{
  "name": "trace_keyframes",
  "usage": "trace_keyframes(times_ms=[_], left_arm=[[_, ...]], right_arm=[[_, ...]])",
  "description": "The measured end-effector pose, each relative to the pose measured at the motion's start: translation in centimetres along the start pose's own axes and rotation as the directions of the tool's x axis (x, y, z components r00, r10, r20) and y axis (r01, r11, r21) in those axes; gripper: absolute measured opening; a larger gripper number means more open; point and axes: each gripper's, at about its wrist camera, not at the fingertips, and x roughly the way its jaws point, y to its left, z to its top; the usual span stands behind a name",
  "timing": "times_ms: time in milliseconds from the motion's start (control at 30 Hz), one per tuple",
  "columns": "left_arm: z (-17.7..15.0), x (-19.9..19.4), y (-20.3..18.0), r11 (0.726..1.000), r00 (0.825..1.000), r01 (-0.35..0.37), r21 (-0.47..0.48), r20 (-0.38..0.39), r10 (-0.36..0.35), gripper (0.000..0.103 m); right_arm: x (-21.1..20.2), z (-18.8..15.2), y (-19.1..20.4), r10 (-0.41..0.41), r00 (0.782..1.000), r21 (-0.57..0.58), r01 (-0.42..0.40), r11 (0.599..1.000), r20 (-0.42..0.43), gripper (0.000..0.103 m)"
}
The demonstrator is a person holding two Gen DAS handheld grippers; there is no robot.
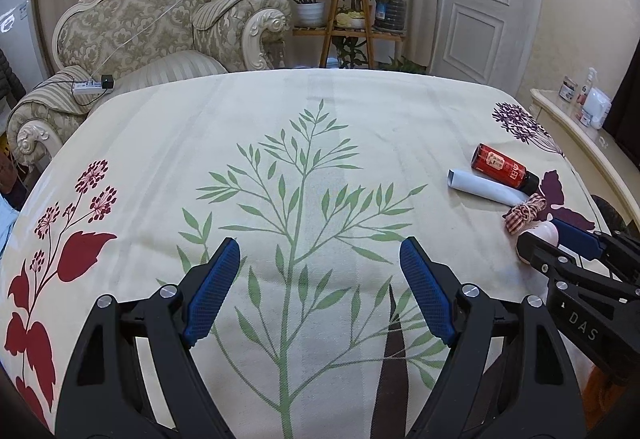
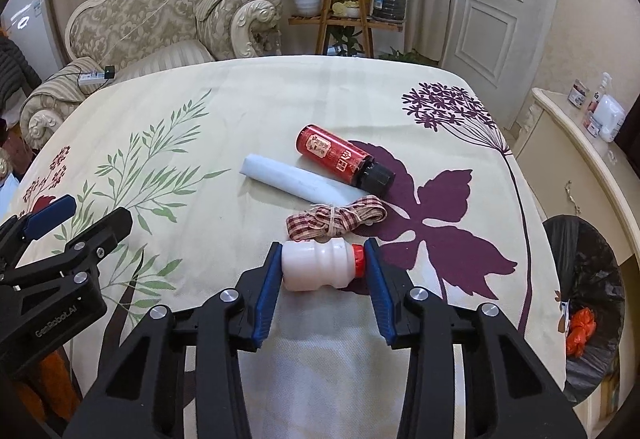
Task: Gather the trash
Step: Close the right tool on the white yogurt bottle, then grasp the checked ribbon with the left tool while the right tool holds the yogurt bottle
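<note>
My right gripper (image 2: pixel 322 265) is shut on a small white bottle (image 2: pixel 316 266) with a red cap, held lengthwise between the blue pads at the table surface. Just beyond it lie a checked ribbon tied with twine (image 2: pixel 336 220), a rolled white paper tube (image 2: pixel 296 181) and a red bottle with a black cap (image 2: pixel 342 159). My left gripper (image 1: pixel 320 279) is open and empty over the middle of the cloth. In the left wrist view the red bottle (image 1: pixel 502 167), paper tube (image 1: pixel 484 188), ribbon (image 1: pixel 526 213) and right gripper (image 1: pixel 556 243) show at the right.
The table (image 1: pixel 320 111) has a cream floral cloth. A bin lined with a black bag (image 2: pixel 588 303), holding an orange bag, stands at the table's right. A cream cabinet (image 2: pixel 580 163) stands right, an armchair (image 1: pixel 132 39) and plant stand (image 1: pixel 352 11) behind.
</note>
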Motion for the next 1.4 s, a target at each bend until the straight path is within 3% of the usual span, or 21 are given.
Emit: trace_keyframes(times_ms=[333, 900, 1133, 1400], left_arm=[[0.4, 0.4, -2.2, 0.999, 0.999, 0.036, 0.023, -0.001, -0.036, 0.080], [1.6, 1.6, -10.2, 0.977, 0.986, 0.170, 0.130, -0.026, -0.168, 0.080], [2.2, 2.7, -12.2, 0.969, 0.985, 0.174, 0.174, -0.037, -0.170, 0.080], [2.3, 3.1, -10.1, 0.983, 0.994, 0.108, 0.146, -0.039, -0.103, 0.080]], right_arm=[[-1.7, -0.6, -2.7, -0.045, 0.999, 0.042, 0.044, 0.998, 0.022, 0.041], [-3.3, -1.8, -8.6, -0.110, 0.993, 0.144, 0.103, 0.984, 0.041, 0.041], [-3.7, -2.0, -9.7, -0.110, 0.993, 0.175, 0.099, 0.980, 0.050, 0.041], [-4.0, -2.0, -10.0, -0.096, 0.994, 0.184, 0.083, 0.979, 0.061, 0.041]])
